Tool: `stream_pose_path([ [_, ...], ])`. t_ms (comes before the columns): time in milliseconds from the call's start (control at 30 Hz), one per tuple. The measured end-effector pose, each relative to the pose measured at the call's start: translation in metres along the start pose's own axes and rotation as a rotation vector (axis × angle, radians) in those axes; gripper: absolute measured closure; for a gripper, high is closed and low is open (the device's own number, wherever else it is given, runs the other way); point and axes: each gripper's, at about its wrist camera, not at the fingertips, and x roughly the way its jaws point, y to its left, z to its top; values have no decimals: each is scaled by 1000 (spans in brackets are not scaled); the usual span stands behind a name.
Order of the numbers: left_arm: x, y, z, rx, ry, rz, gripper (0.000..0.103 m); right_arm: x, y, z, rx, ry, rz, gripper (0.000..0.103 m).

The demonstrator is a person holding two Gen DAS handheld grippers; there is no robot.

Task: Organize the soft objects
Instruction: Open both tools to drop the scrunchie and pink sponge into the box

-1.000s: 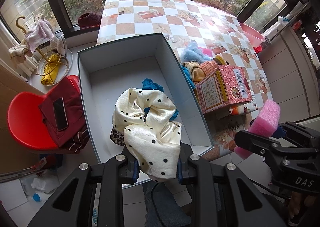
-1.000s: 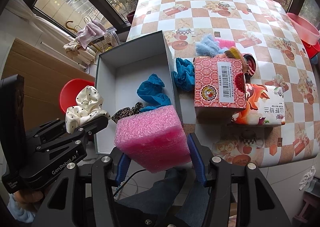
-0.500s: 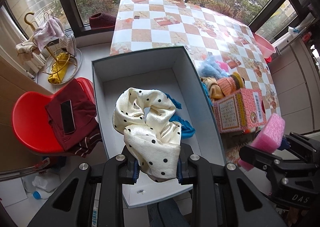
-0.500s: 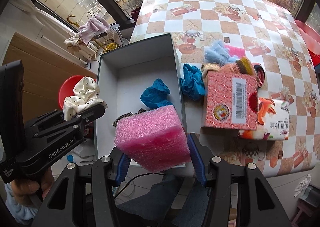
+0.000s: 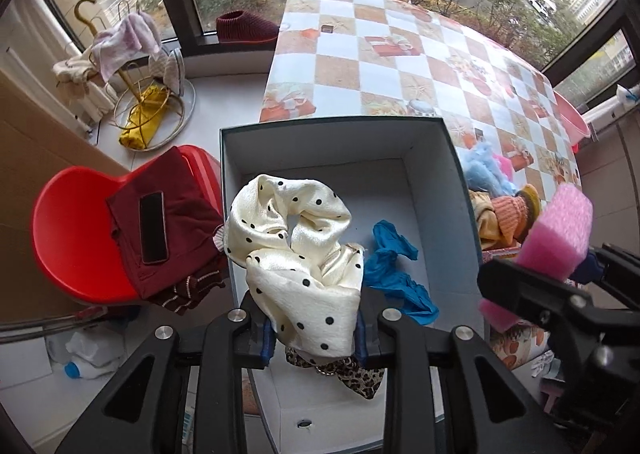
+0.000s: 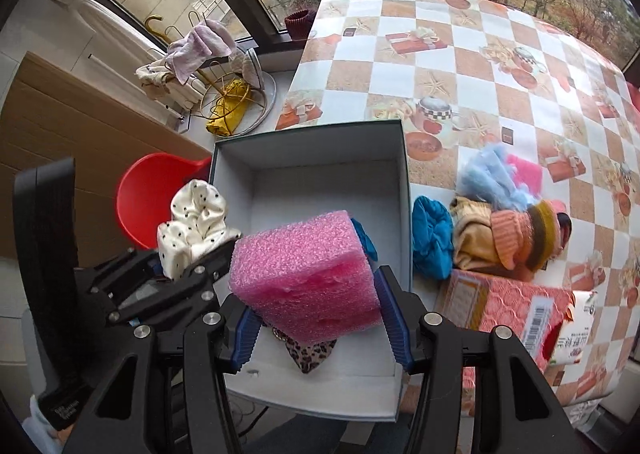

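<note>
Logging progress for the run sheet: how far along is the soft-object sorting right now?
Partway. Done: a blue cloth and a leopard-print scrunchie lie in the open box. In hand: the left hand-held gripper clamps a polka-dot scrunchie, the right hand-held gripper a pink foam block, both over the box. Left: the pile of soft items on the table.

black plastic left gripper [image 5: 314, 338] and right gripper [image 6: 318, 320], angular frames with triangular cut-outs. round silver screws on the arms. blue ribbed pads [image 6: 394, 314] inside the fingers. white lettering on the left unit's side in the right wrist view, too small to read. pale blue sleeve cuff [image 6: 38, 420] at lower left corner. dark cable under the right unit.
</note>
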Motion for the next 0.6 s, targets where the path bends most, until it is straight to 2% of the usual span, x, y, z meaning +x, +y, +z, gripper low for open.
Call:
stream_pose_path([
  [67,2,3,0,-14,3,-4,67,4,1,6,-5,4,-8,48],
  [133,2,4,-1,-20,4,-20,57,6,1,11,-9,8,5,48],
  [200,1,4,-3,-21,3,-34,40,8,1,15,-8,16,36,47],
  [233,0,4,-3,-19,1,-37,36,8,1,17,-5,20,50,45],
  [267,-1,3,-3,-18,-2,-39,28,8,1,18,-2,22,64,33],
  [300,-2,3,-4,-20,-7,-43,20,7,0,19,1,21,74,15],
  [333,-3,2,-4,-26,-14,-49,20,6,0,20,3,15,84,11],
  [433,-4,2,-3,-42,-8,-56,12,0,-2,20,12,-5,102,11],
  [467,-3,2,-2,-49,-3,-59,3,-1,-2,21,16,-7,100,11],
  [500,-3,2,-1,-55,0,-62,0,-3,-3,21,23,-10,100,11],
  [600,-4,2,0,-57,8,-52,0,-10,-9,20,42,-19,101,11],
])
